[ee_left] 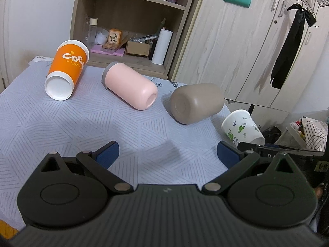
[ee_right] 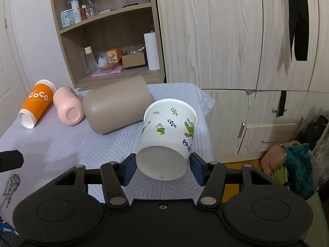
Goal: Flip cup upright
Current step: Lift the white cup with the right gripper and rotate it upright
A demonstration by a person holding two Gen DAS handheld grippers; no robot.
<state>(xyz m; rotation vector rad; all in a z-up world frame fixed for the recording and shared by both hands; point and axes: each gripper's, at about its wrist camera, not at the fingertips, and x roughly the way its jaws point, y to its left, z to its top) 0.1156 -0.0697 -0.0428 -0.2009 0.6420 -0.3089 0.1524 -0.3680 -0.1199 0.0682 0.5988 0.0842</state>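
A white paper cup with green leaf prints [ee_right: 168, 133] lies on its side near the table's right edge, base toward me. My right gripper [ee_right: 163, 169] is shut on the white paper cup, blue pads at both sides of its base. The cup also shows in the left wrist view [ee_left: 241, 126]. My left gripper [ee_left: 167, 154] is open and empty above the grey patterned tablecloth [ee_left: 61, 127]. An orange cup [ee_left: 66, 70], a pink cup [ee_left: 130, 85] and a taupe cup [ee_left: 196, 101] lie on their sides further back.
An open wooden shelf [ee_left: 127, 30] with bottles, boxes and a white roll stands behind the table. A wooden wardrobe [ee_right: 226, 41] is to the right. Bags [ee_right: 294, 164] lie on the floor at the right. The table edge drops off right of the paper cup.
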